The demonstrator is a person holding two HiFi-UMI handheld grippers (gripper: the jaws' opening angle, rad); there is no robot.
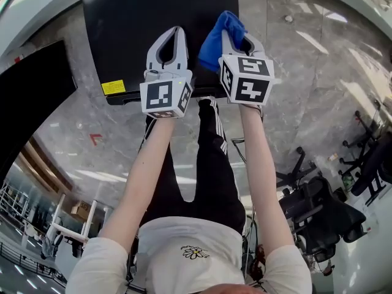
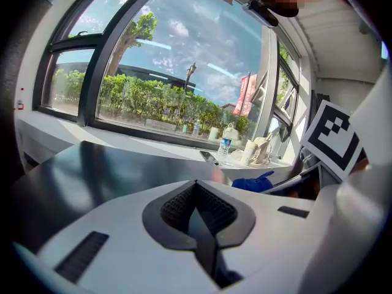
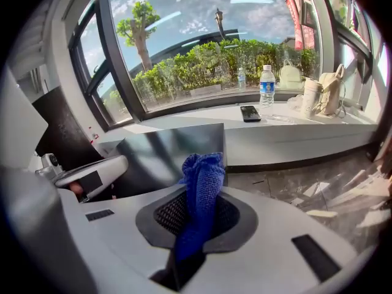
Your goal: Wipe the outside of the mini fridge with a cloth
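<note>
Mini fridge (image 1: 159, 17), black and glossy, on a grey marbled floor (image 1: 294, 72) just ahead of the person's legs, a yellow label (image 1: 113, 87) at its near left corner. Seen from the head view with both grippers side by side over the near edge of its flat top; contact with that top not clear from any view.

Blue cloth (image 1: 222, 38) pinched in the right gripper (image 1: 236, 37), bunched and sticking up past the fingertips, over the fridge top near its right edge. In the right gripper view, the same cloth (image 3: 202, 195) clamped between the jaws of the right gripper (image 3: 202, 182), with the fridge's dark top (image 3: 171, 152) behind it.

Left gripper (image 1: 173, 32) clenched on nothing, jaws pressed together at the tips. In the left gripper view, the closed left gripper (image 2: 197, 185) low above the reflective fridge top (image 2: 92, 170), the cloth (image 2: 252, 181) just visible to its right.

Beyond, a white window ledge (image 3: 288, 124) carrying a water bottle (image 3: 267, 86), a phone (image 3: 250, 113) and pale bags (image 3: 327, 90). Black office chairs (image 1: 318, 213) off to the person's right.
</note>
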